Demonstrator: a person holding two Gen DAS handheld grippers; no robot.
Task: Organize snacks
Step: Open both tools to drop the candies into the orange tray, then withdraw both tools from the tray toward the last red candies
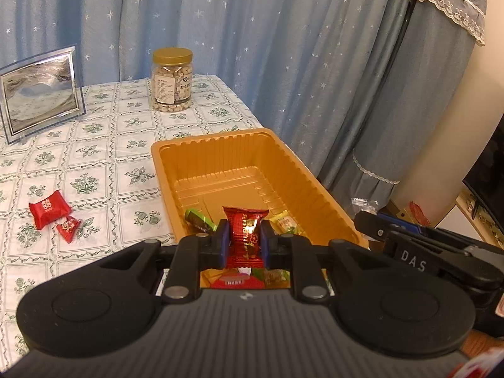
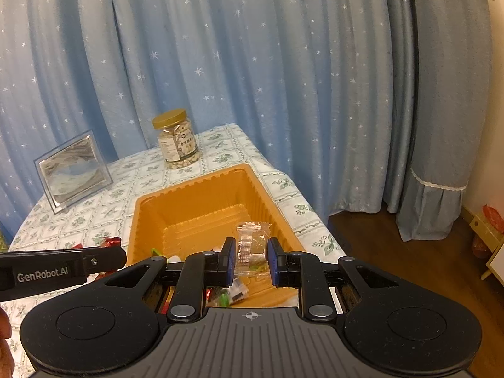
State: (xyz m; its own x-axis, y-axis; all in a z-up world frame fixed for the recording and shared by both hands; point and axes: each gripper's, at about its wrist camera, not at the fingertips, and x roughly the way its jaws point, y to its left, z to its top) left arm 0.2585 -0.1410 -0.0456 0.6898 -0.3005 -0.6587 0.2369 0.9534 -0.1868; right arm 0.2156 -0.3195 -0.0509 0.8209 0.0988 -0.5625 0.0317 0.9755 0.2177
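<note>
A: Start at the left of the left wrist view. What sits there, and why?

B: A frame (image 1: pixel 41 94) stands at the upper left of the table (image 1: pixel 94 163), and two red packs (image 1: pixel 49 209) lie loose at mid left, touching each other. I judge them still waiting to be sorted, since they lie outside the tray (image 1: pixel 283 157).

A: And the jar?

B: The jar (image 1: pixel 171 80) stands upright at the upper middle, lid on, nuts inside. It is well apart from the tray and looks untouched.

A: Centre, then.

B: The left tongs (image 1: pixel 244 239) are clamped on a red snack (image 1: pixel 245 236), held over the tray's near end, likely so it can drop in. Under it lie a green pack (image 1: pixel 200 220), a yellow pack (image 1: pixel 285 222) and a few more at the near wall; the far half of the tray is bare.

A: The other side?

B: In the right wrist view, the right tongs (image 2: pixel 251 260) grip a clear sachet (image 2: pixel 252 245), also above the near part of the tray (image 2: pixel 201 186). The left tool's arm crosses the lower left there.

A: So both loads are headed in?

B: That is my guess. Both hang over the tray, neither released yet.
</note>
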